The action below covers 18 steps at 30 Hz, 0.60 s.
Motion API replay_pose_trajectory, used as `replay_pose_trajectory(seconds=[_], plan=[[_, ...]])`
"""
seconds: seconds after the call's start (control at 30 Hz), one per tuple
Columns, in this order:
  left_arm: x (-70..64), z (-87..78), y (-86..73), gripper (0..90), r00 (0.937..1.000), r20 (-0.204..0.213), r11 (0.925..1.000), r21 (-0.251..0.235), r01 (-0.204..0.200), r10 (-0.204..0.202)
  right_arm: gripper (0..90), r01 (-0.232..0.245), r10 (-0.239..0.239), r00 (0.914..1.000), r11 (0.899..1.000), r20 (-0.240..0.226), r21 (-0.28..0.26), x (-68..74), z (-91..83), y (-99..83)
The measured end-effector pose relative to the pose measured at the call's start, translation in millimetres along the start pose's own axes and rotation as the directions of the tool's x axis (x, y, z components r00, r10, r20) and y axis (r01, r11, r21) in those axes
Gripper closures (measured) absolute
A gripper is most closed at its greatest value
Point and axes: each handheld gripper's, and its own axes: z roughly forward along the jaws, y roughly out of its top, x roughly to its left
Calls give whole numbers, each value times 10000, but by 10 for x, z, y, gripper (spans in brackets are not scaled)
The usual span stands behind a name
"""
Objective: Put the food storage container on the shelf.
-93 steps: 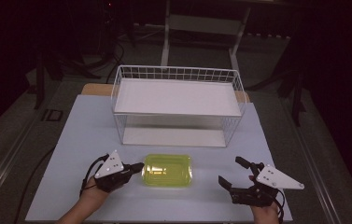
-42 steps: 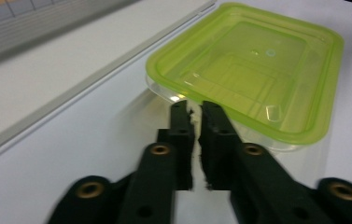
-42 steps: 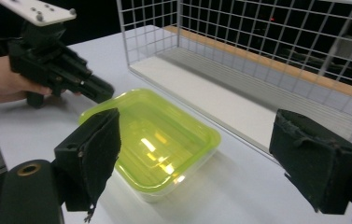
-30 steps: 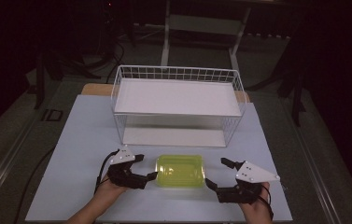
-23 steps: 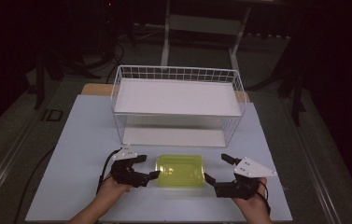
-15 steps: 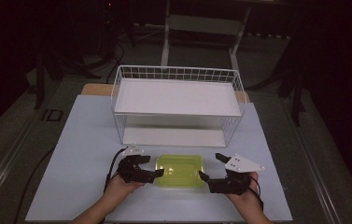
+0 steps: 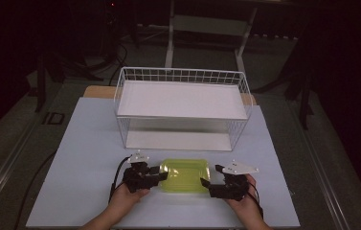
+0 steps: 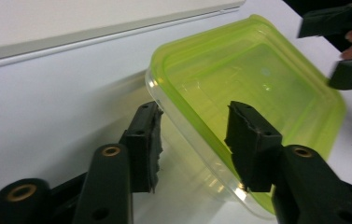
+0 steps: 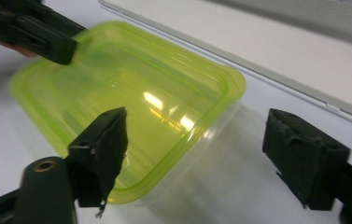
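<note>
On the white table (image 7: 82, 158), in front of the wire basket (image 7: 180, 108), sits a lidded yellow-green container (image 7: 185, 175), probably empty: light, slick, thin-walled. Left gripper (image 7: 158, 173) and right gripper (image 7: 206, 185) stand spread, straddling opposite ends; grip the rim.

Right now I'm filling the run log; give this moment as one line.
left tool: open, straddling container rim | right tool: open at opposite end | green-lidded container: on table, lid on

Dim surroundings, lit table (image 7: 87, 143) (glare on container (image 9: 164, 105)).
</note>
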Motion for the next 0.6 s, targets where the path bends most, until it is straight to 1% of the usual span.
replay_pose_trajectory(seconds=[0.03, 0.07, 0.1, 0.17, 0.2, 0.27, 0.3, 0.37, 0.4, 0.43, 0.47, 0.5, 0.57, 0.6], plan=[[0, -4, -10, 564, 10000, 57, 10000, -37, 37, -37, 248, -36, 36, 10000, 9999, -23, 95, -2, 11, -6], [-1, -10, -23, 572, 10000, 89, 10000, -75, 34, -33, 285, -16, 16, 10000, 9999, 49, 171, -1, 17, -10], [-9, -17, -32, 574, 10000, 52, 9999, -124, 37, -36, 306, -43, 42, 10000, 9997, 33, 224, 0, 24, -15], [-16, -29, -48, 586, 9999, 121, 9998, -166, 76, -74, 331, -72, 71, 10000, 9993, 29, 362, 4, 39, -20], [-25, -34, -52, 590, 9999, 157, 9998, -177, 19, -16, 357, -83, 83, 10000, 9989, -6, 452, 6, 45, -22], [-48, -46, -58, 603, 9999, 151, 9998, -188, -56, 59, 398, -153, 157, 9998, 9987, -76, 496, 3, 47, -22], [-55, -52, -63, 611, 9998, 209, 9998, -195, -26, 30, 426, -204, 214, 9996, 9984, -181, 522, -1, 42, -18], [-67, -66, -72, 622, 9997, 234, 9998, -189, -109, 114, 455, -298, 312, 9992, 9981, -256, 536, -1, 31, -14], [-77, -71, -77, 629, 9996, 259, 9998, -206, -82, 87, 466, -368, 390, 9985, 9977, -381, 567, -4, 27, -12], [-77, -71, -77, 636, 9996, 259, 9998, -206, -82, 87, 466, -368, 390, 9985, 9977, -381, 567, -4, 27, -12], [-93, -84, -88, 636, 9995, 244, 9996, -236, -185, 191, 480, -408, 430, 9984, 9976, -375, 566, -1, 23, -12], [-104, -89, -91, 641, 9995, 211, 9995, -234, -212, 217, 521, -424, 454, 9978, 9972, -492, 615, 7, 10, -6], [-117, -96, -93, 647, 9996, 205, 9996, -203, -187, 191, 551, -414, 444, 9978, 9973, -483, 613, 23, 0, -3], [-120, -99, -93, 651, 9996, 208, 9996, -189, -208, 212, 567, -489, 523, 9973, 9967, -515, 650, 20, -6, -1]])
